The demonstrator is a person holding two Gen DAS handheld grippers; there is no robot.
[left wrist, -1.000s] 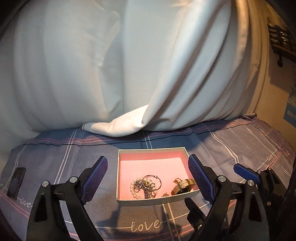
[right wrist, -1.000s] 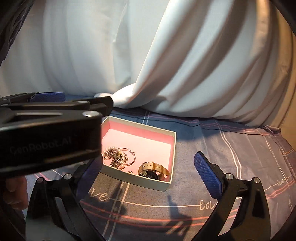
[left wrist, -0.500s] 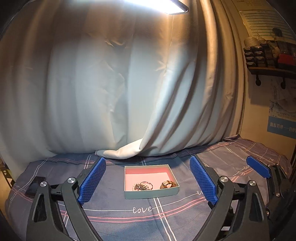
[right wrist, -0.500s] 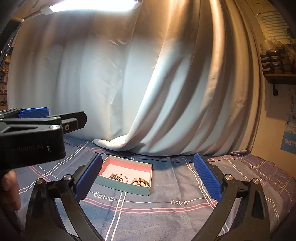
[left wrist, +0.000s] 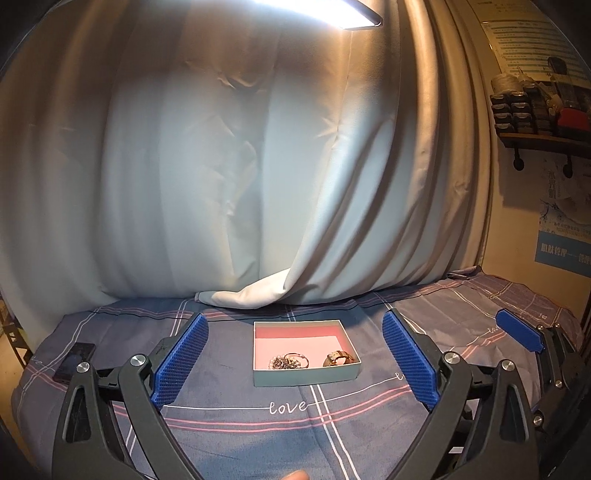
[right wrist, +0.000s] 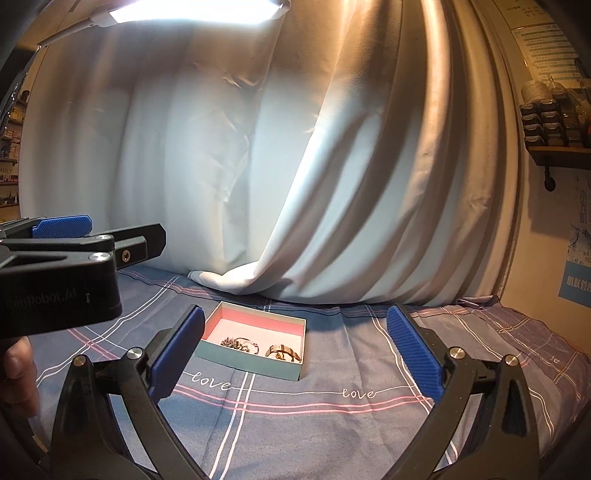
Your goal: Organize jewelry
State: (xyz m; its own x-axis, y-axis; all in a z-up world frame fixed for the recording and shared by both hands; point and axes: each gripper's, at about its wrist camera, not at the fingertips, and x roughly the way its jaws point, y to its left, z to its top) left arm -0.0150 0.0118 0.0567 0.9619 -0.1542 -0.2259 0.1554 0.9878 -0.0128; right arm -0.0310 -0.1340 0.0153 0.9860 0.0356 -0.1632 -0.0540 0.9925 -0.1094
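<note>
A shallow teal box (left wrist: 306,376) with a pink inside sits on the plaid bedsheet. It holds a tangle of pearl and chain jewelry with a hoop (left wrist: 290,362) and a tan-strapped watch (left wrist: 340,357). My left gripper (left wrist: 293,362) is open and empty, well back from the box. My right gripper (right wrist: 295,350) is open and empty too, with the box (right wrist: 255,363) ahead and to the left, the jewelry (right wrist: 240,344) and watch (right wrist: 282,351) inside it. The left gripper's body (right wrist: 62,273) shows at the left of the right wrist view.
A white curtain (left wrist: 258,184) hangs behind the box, its hem lying on the sheet. A dark phone (left wrist: 74,362) lies at the sheet's left edge. A wall shelf (left wrist: 543,114) with small items is at the upper right. A lamp bar (left wrist: 332,11) shines overhead.
Both grippers have pulled back and up from the box, which now looks smaller and farther away. Both jaws stay open. The jewelry in the box has not moved.
</note>
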